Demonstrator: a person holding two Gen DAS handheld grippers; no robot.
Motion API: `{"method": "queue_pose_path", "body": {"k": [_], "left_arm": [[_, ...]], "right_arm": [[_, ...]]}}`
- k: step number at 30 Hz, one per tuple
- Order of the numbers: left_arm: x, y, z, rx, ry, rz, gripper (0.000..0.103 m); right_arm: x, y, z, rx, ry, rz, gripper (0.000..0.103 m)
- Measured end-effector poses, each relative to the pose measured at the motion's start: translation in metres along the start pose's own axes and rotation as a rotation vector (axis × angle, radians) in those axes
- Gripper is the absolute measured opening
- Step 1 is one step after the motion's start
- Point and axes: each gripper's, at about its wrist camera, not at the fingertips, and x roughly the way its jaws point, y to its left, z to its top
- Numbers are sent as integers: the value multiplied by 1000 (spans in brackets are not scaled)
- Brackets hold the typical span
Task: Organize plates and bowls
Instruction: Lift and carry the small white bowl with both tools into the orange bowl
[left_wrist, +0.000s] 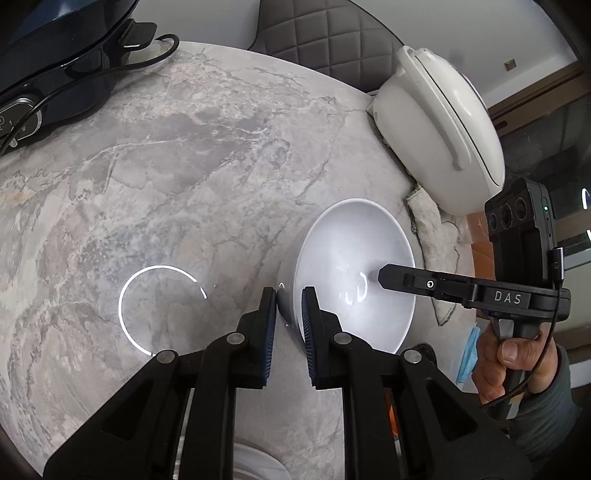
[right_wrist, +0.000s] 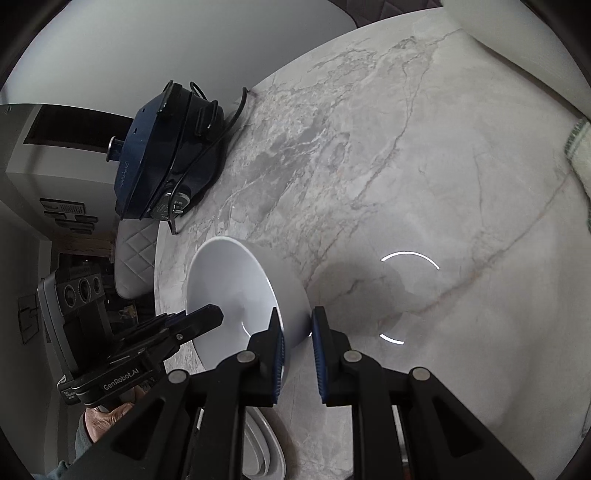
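On the marble table (left_wrist: 184, 155), both tongs pinch a glossy white bowl's (left_wrist: 354, 258) rim.

Premises: a home dining area. A round marble-pattern table (left_wrist: 177, 155) carries two countertop cooking appliances, a white lidded cooker (left_wrist: 439, 133) and a dark blue electric pot (right_wrist: 166, 147) with its cord (right_wrist: 221, 125) trailing. A grey quilted chair (left_wrist: 332, 33) stands at the far edge. A cloth (left_wrist: 428, 221) lies under the cooker. Wall fittings beyond, possibly shelving, are too blurred to identify.
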Motion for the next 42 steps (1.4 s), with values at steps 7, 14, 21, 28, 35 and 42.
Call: {"method": "queue_pose_path", "body": {"k": [7,14,21,28,35,42], "left_arm": [[-18,-45,-28,60,-6,-20,13],[-20,-83,-59,103,16,-45,13],[-9,-121,-93,161,61,-61,13],[5,-150,-125,207,109,-60,13],[32,-161,-150,241,161,-20,13],[60,-165,-164,266,193,24,13]], "right_arm": [[-42,-4,-38,20,-49,14,18],[-75,-15,-79,51,-91,19,19],[-102,-36,-120,104,-131,17,20],[-120,-54,-159,152,-145,6,21],[-115,-70,-185,179,-129,-26,21],[-104,-82,-194,177,-115,-99,20]]}}
